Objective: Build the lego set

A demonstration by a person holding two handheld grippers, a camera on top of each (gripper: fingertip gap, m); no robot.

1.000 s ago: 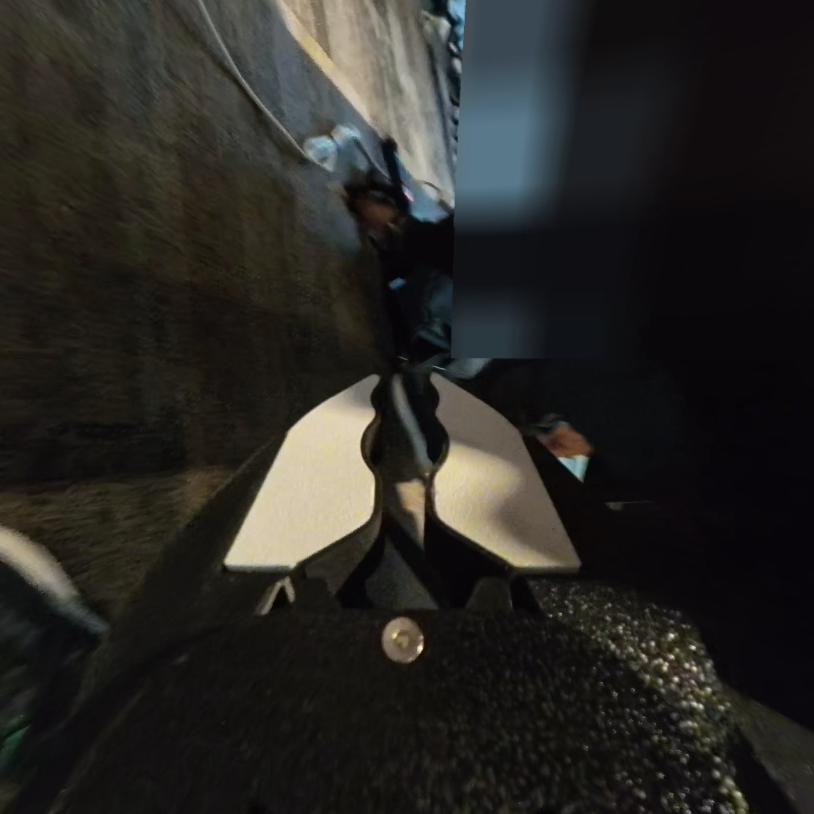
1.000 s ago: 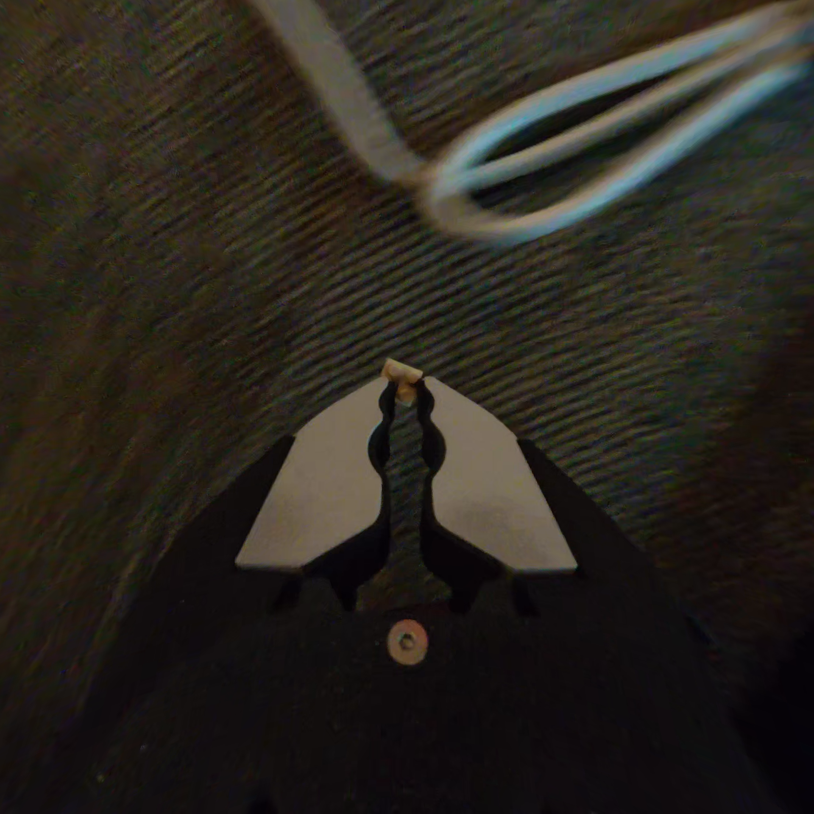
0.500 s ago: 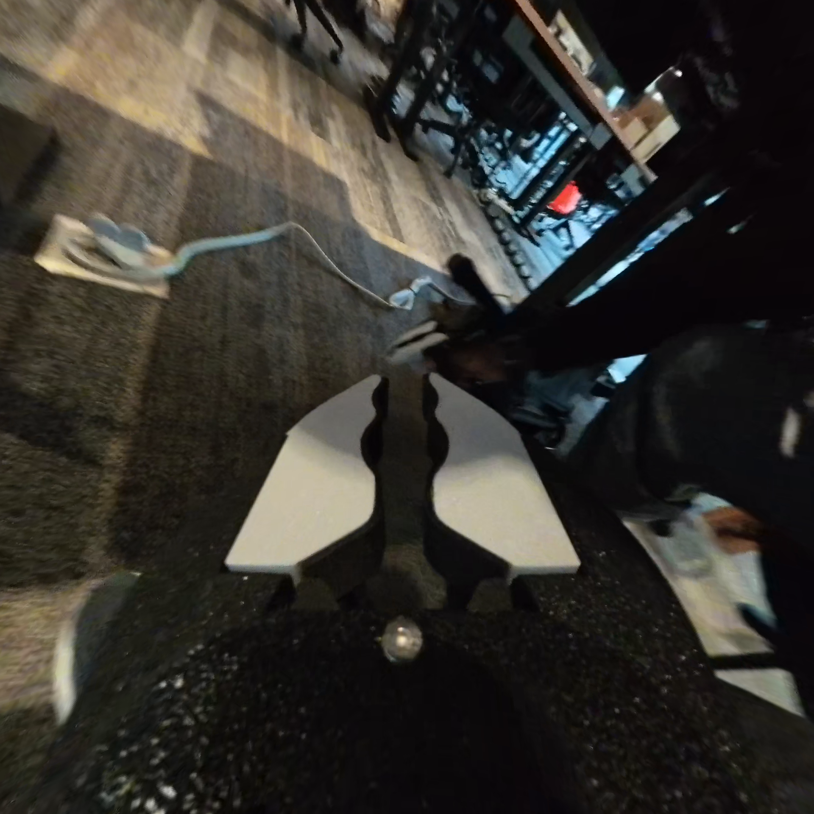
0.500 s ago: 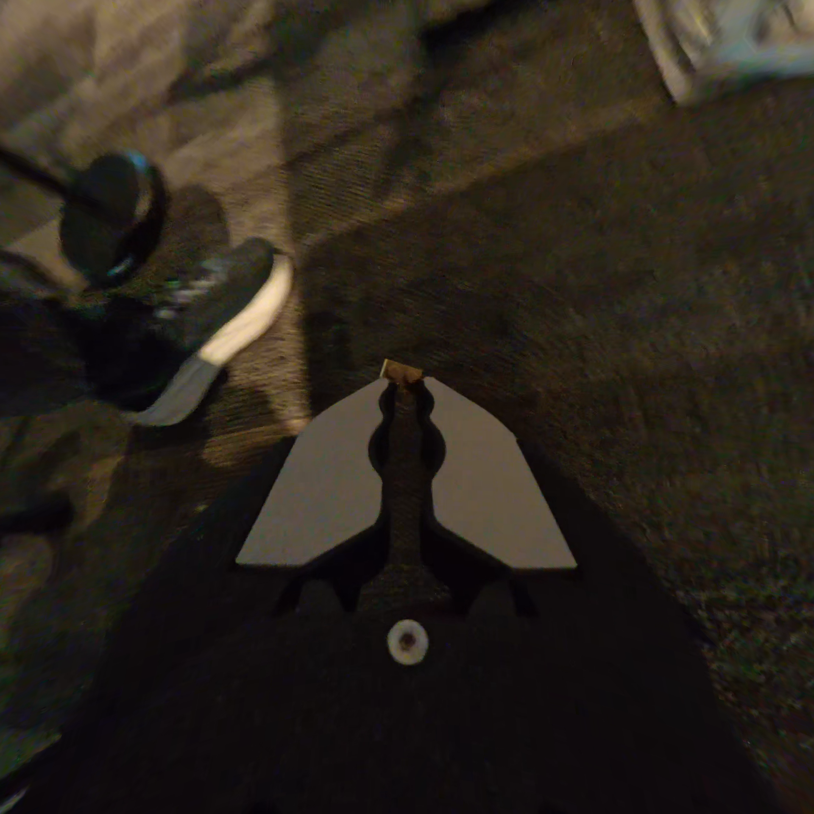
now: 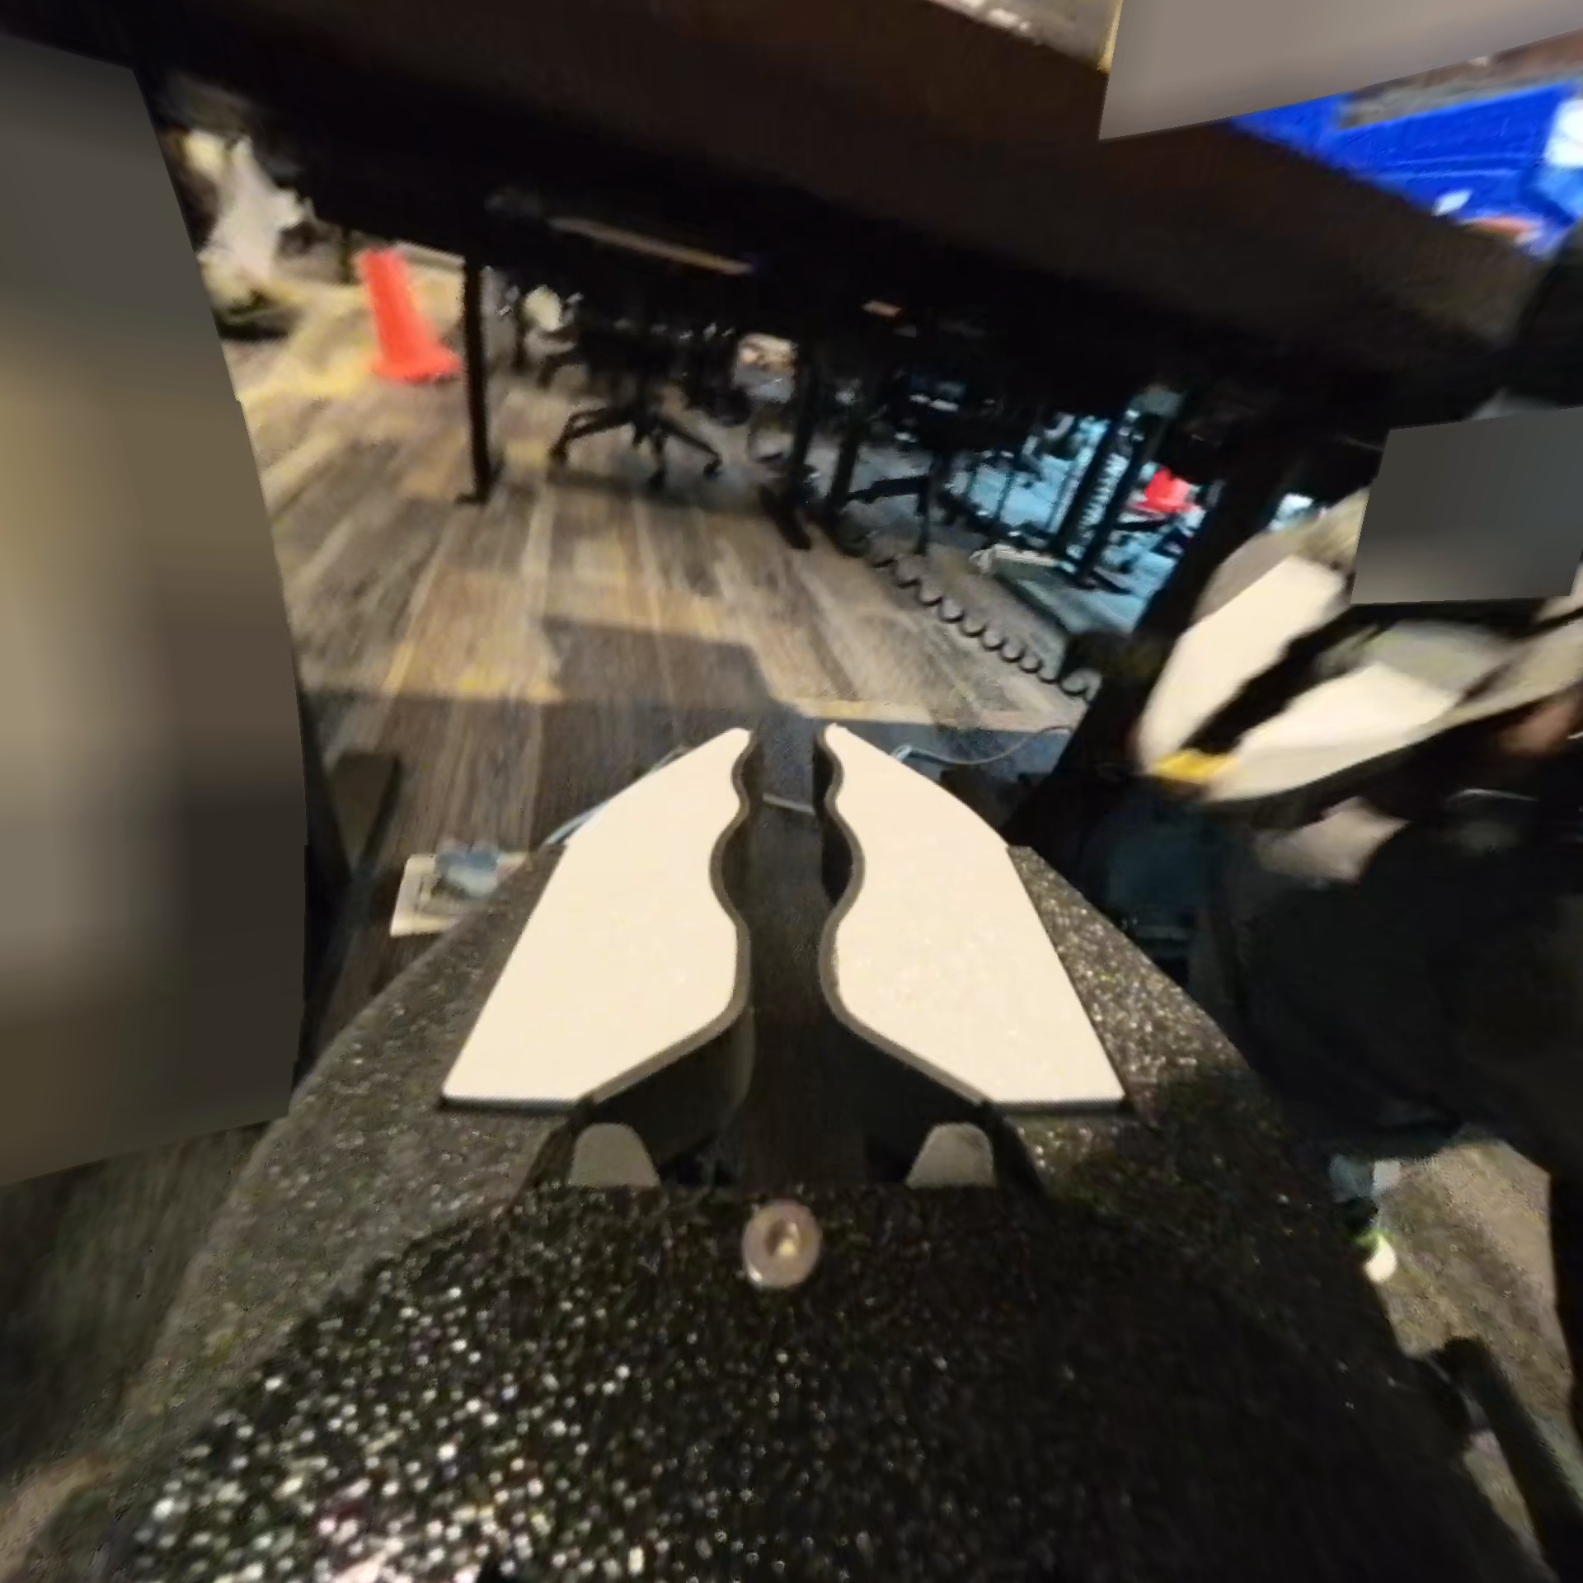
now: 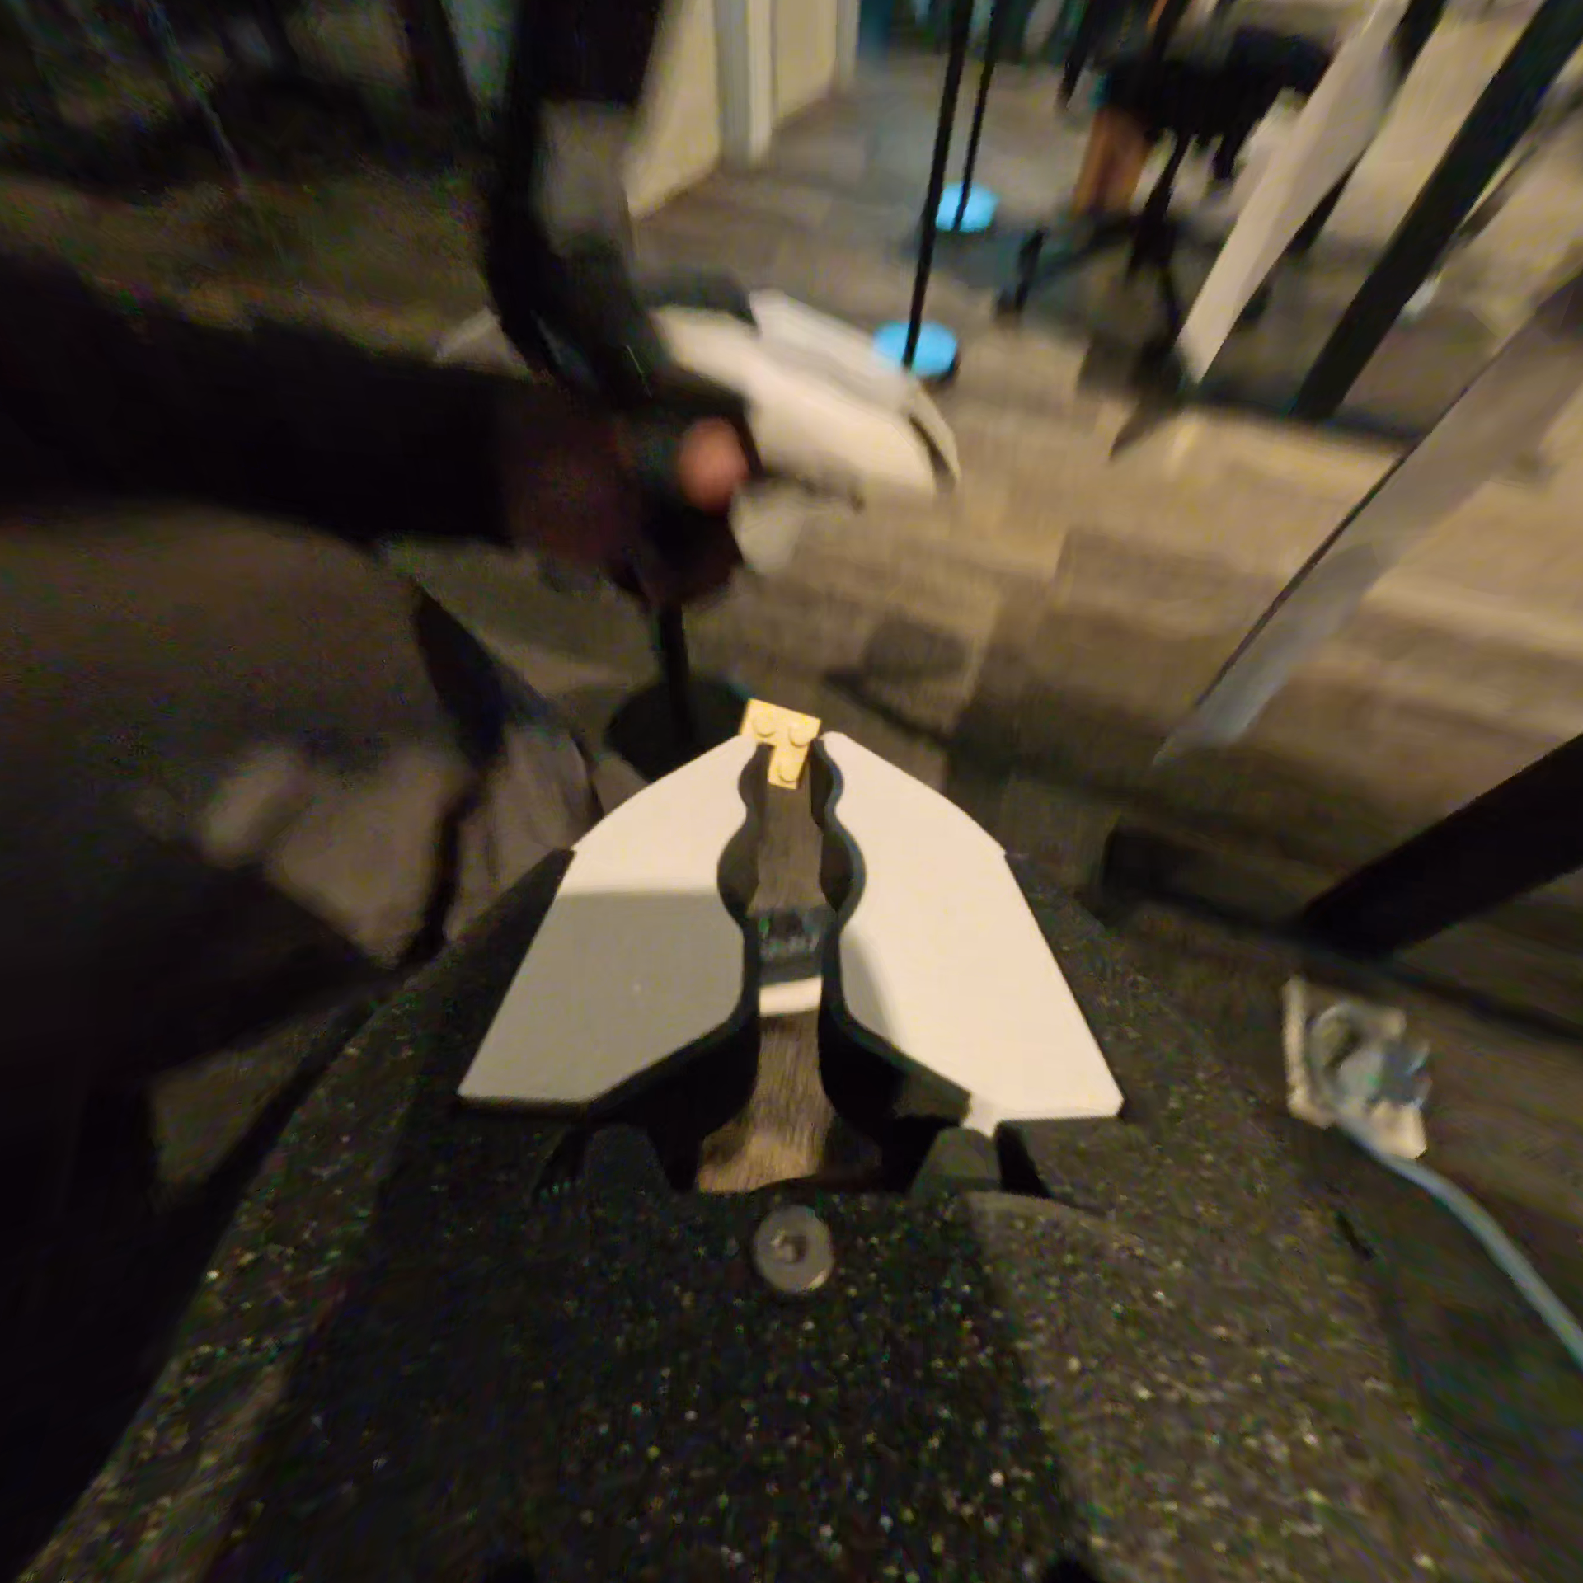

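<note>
My right gripper (image 6: 784, 745) is shut on a small tan lego plate (image 6: 781, 738) that is pinched at the fingertips and sticks out in front of them. It is held low above the carpet. My left gripper (image 5: 786, 741) is nearly shut with only a narrow gap and nothing between its fingers. Each gripper shows blurred in the other's view: the right one (image 5: 1242, 711) at the right of the left wrist view, the left one (image 6: 814, 411) held in a hand (image 6: 711, 471) in the right wrist view. No lego model is in view.
The dark underside of a table (image 5: 771, 128) is overhead. Black table legs (image 5: 475, 377), an office chair base (image 5: 634, 420) and an orange cone (image 5: 403, 317) stand on the carpet. A floor socket (image 6: 1353, 1071) with a cable lies at the right. Slanted black legs (image 6: 1413, 874) stand nearby.
Both views have swung up from the carpet to look out across the room under the tables. The right gripper has kept hold of the tan plate. The left gripper's gap has narrowed slightly.
</note>
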